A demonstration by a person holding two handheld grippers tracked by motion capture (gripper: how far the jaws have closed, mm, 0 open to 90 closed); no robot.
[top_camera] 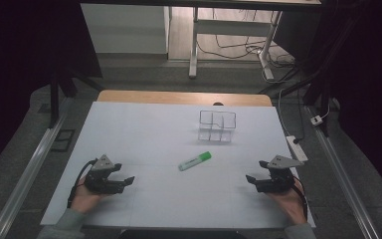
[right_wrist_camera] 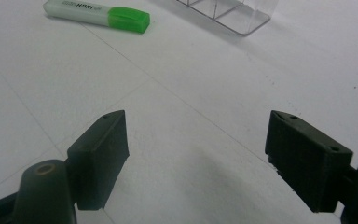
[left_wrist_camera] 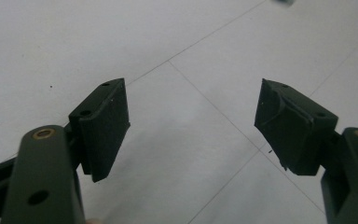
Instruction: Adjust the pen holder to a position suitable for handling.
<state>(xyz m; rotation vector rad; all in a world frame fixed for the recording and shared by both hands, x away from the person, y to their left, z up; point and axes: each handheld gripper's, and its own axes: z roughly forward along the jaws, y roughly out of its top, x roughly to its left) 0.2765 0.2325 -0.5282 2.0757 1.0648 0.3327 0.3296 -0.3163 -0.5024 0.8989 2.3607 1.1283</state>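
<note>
High view: my left gripper point(top_camera: 126, 180) and right gripper point(top_camera: 251, 178) rest released on the tabletop point(top_camera: 144, 129); highlighter point(top_camera: 195, 161) lies between, near clear organizer point(top_camera: 217, 126) | Left gripper view: jaws apart, holding nothing | Right gripper view: jaws apart, highlighter point(right_wrist_camera: 97, 15) ahead, untouched.

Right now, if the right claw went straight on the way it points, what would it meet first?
Probably bare white table cover; the right claw is open and empty. The green highlighter lies off to one side, the clear divided box to the other. Depth is uncertain.
</note>
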